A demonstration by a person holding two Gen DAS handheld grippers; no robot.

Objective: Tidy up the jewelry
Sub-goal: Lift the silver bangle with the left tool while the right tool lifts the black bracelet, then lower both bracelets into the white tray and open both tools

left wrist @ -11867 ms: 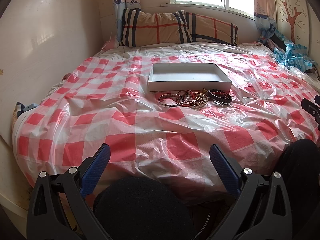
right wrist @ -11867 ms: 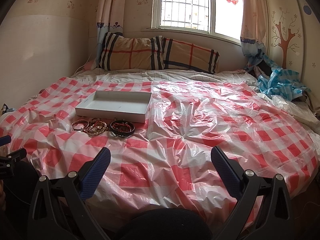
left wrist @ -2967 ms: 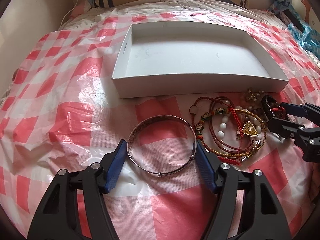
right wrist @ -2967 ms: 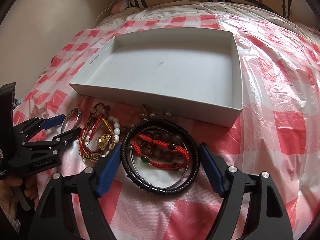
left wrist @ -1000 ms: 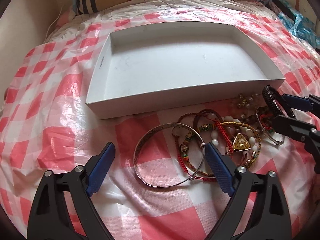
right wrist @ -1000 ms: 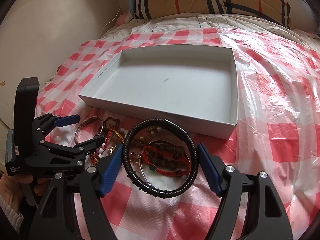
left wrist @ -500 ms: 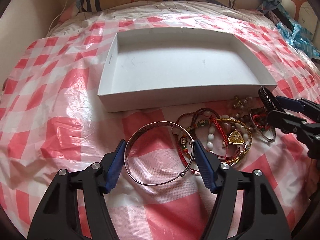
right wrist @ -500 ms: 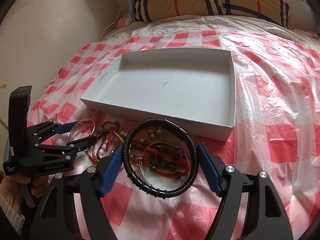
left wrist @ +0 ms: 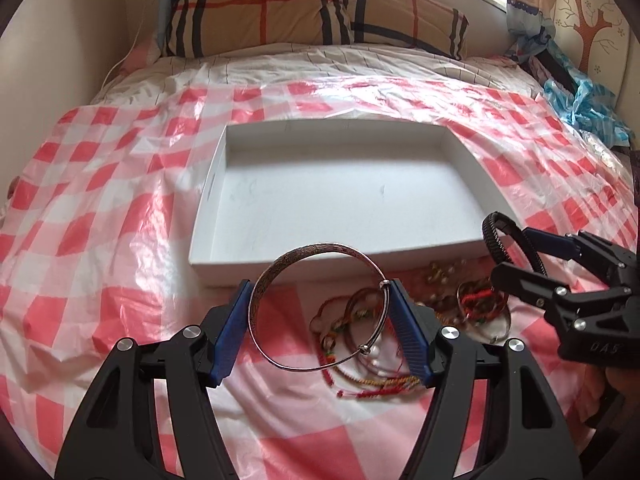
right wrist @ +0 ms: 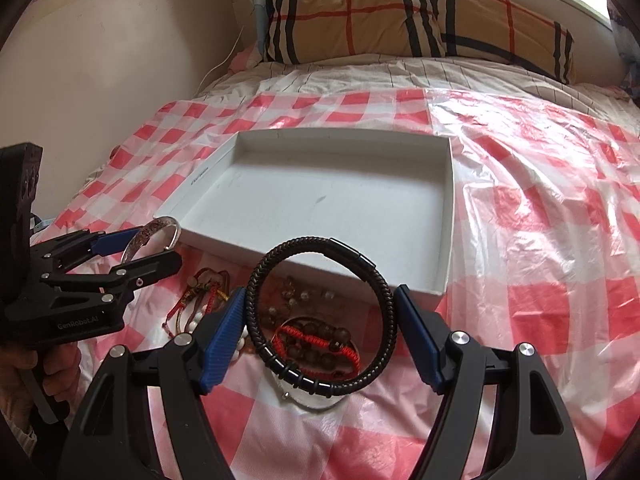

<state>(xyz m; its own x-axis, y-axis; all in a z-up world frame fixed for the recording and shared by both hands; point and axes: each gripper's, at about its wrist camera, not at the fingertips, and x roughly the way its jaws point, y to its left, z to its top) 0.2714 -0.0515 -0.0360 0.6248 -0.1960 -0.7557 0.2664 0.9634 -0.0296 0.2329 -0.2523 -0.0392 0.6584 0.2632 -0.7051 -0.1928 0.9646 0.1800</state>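
Observation:
My left gripper (left wrist: 320, 328) is shut on a silver bangle (left wrist: 280, 268) and holds it lifted above the bed, just in front of the empty white tray (left wrist: 256, 268). My right gripper (right wrist: 320, 330) is shut on a black braided bracelet (right wrist: 384, 292), also lifted, near the tray's (right wrist: 444, 240) front right corner. Below lie red cord bracelets (left wrist: 360, 380) and a beaded red bracelet (right wrist: 316, 344) on the checked sheet. The right gripper shows at the right of the left wrist view (left wrist: 516, 252); the left gripper shows at the left of the right wrist view (right wrist: 136, 248).
The bed is covered with a red and white checked plastic sheet (left wrist: 100, 240). Plaid pillows (left wrist: 312, 12) lie at the head, a wall (right wrist: 100, 60) runs along the left, and blue cloth (left wrist: 588, 100) is piled at the right edge.
Both grippers have lifted their bracelets off the sheet and moved toward the tray. The silver bangle and the black bracelet now hang upright above the remaining pile.

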